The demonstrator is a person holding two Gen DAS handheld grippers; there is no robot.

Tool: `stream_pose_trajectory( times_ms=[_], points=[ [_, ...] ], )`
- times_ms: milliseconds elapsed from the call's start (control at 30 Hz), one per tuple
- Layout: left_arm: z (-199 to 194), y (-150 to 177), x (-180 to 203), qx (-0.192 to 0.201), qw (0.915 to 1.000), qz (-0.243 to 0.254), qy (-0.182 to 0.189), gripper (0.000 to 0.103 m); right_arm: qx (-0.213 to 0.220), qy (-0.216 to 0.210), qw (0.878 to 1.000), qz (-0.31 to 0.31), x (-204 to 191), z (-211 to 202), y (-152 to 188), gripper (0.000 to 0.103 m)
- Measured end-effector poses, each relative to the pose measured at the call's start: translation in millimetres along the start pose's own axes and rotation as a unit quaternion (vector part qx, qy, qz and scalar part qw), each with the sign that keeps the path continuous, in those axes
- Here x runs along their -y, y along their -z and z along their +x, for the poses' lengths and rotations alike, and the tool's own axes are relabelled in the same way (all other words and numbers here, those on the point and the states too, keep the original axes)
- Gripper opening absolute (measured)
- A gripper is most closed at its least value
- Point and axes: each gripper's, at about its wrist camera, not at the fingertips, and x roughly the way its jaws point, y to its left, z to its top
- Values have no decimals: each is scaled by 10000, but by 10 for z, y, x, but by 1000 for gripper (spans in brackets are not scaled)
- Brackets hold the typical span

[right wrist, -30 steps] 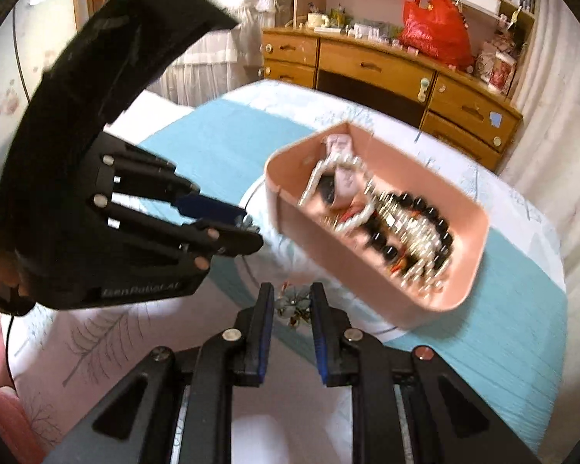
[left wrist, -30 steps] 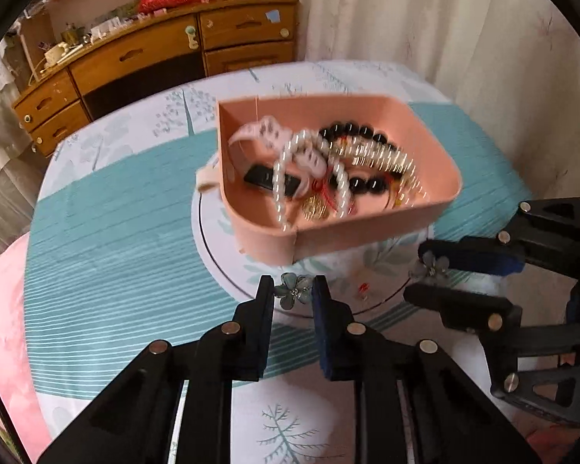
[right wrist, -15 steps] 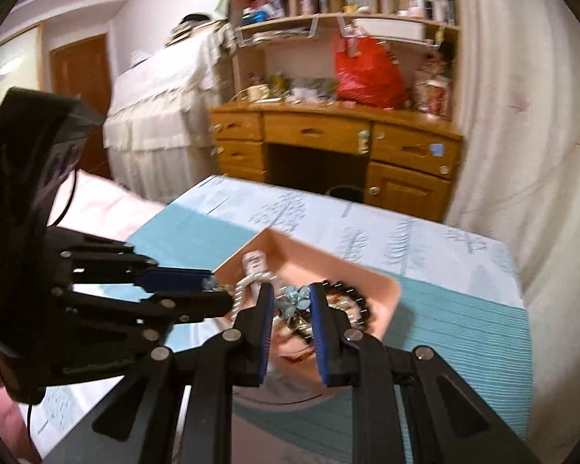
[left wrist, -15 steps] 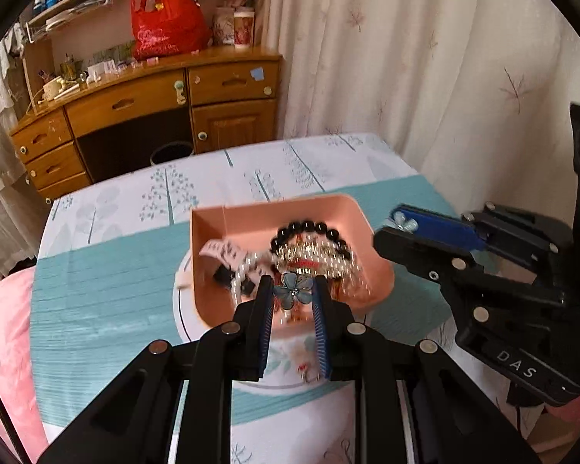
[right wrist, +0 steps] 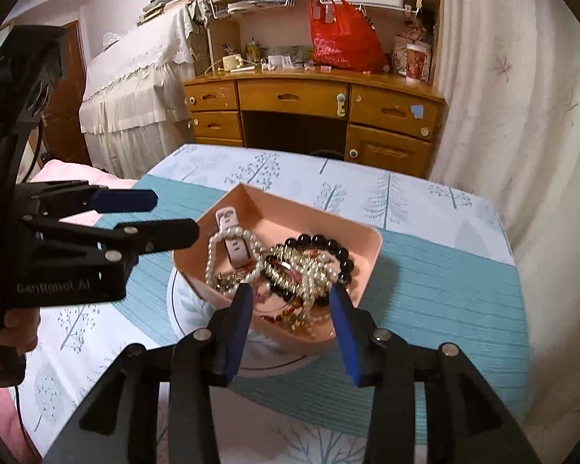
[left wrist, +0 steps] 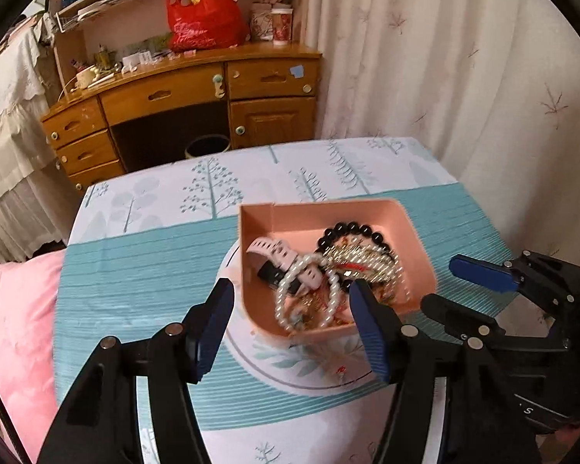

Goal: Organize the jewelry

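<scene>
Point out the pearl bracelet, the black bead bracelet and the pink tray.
pearl bracelet point(left wrist: 330, 290): left wrist view, right side of loop.
black bead bracelet point(left wrist: 353, 227): left wrist view, top beads.
pink tray point(left wrist: 309, 216): left wrist view, bare far wall.

The left gripper point(left wrist: 290, 321) points down and forward, its blue-padded fingers point(left wrist: 212, 317) spread, having just been opening, with nothing pressed between them. The right gripper point(right wrist: 290, 321) tilts down likewise, its fingers point(right wrist: 239, 321) parted and also just opened, gripping nothing. A hand point(right wrist: 13, 332) wraps the left gripper's handle, below and behind its fingers.
</scene>
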Motion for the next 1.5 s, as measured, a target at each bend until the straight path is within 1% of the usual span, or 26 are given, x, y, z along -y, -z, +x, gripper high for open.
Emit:
stream_pose_trajectory(
  times_ms=[67,133,233,300,467,533,600,700,800,833,900,933,1067,1133,1233,1300,1333,1367,1400,1467,1500],
  points=[
    [18,54,-43,-93,9999,-82,-61,62,-90,-61,9999,15,-32,30,32,42],
    [49,100,-89,-208,9996,-194,-82,69,-152,-167,9997,54,-62,54,54,42],
    [113,183,-157,-435,9985,-311,-132,76,-380,-381,9984,188,-138,133,118,42],
    [179,252,-196,-685,9968,-322,-236,76,-565,-491,9967,302,-202,203,160,42],
    [261,369,-308,-1002,9933,-350,-461,77,-1062,-635,9909,523,-347,429,295,41],
    [269,414,-359,-1073,9920,-332,-582,77,-1121,-585,9909,454,-428,484,325,41],
    [273,440,-401,-1096,9915,-330,-620,77,-1129,-553,9913,400,-485,517,329,41],
    [257,485,-465,-1123,9911,-351,-615,80,-1157,-491,9917,280,-557,573,328,35],
    [243,521,-540,-1153,9907,-318,-655,80,-1241,-400,9913,190,-628,648,333,29],
    [241,531,-559,-1163,9905,-301,-663,80,-1196,-354,9921,160,-639,652,329,27],
    [233,543,-584,-1191,9902,-278,-670,80,-1176,-298,9926,84,-662,656,323,22],
    [229,552,-610,-1203,9901,-270,-665,80,-1178,-272,9927,38,-672,658,312,15],
    [232,546,-704,-1227,9904,-290,-563,81,-1207,-339,9921,15,-736,677,262,15],
    [249,534,-752,-1253,9902,-303,-544,81,-1163,-408,9924,35,-774,658,221,15],
    [248,510,-830,-1333,9891,-285,-552,81,-908,-567,9942,128,-822,539,86,15],
    [200,506,-857,-1362,9887,-255,-574,81,-536,-656,9958,343,-789,378,-51,15],
    [169,509,-868,-1372,9886,-239,-574,81,-305,-598,9966,467,-743,286,-119,15],
    [136,512,-878,-1415,9880,-223,-586,81,-153,-497,9971,547,-703,226,-167,15],
    [103,512,-882,-1451,9874,-215,-597,81,29,-283,9975,640,-646,152,-217,15],
    [-27,494,-874,-1415,9880,-201,-587,81,259,381,9960,771,-519,35,-301,16],
    [-86,488,-877,-1373,9885,-213,-591,81,254,583,9947,804,-456,12,-330,16]
  ],
)
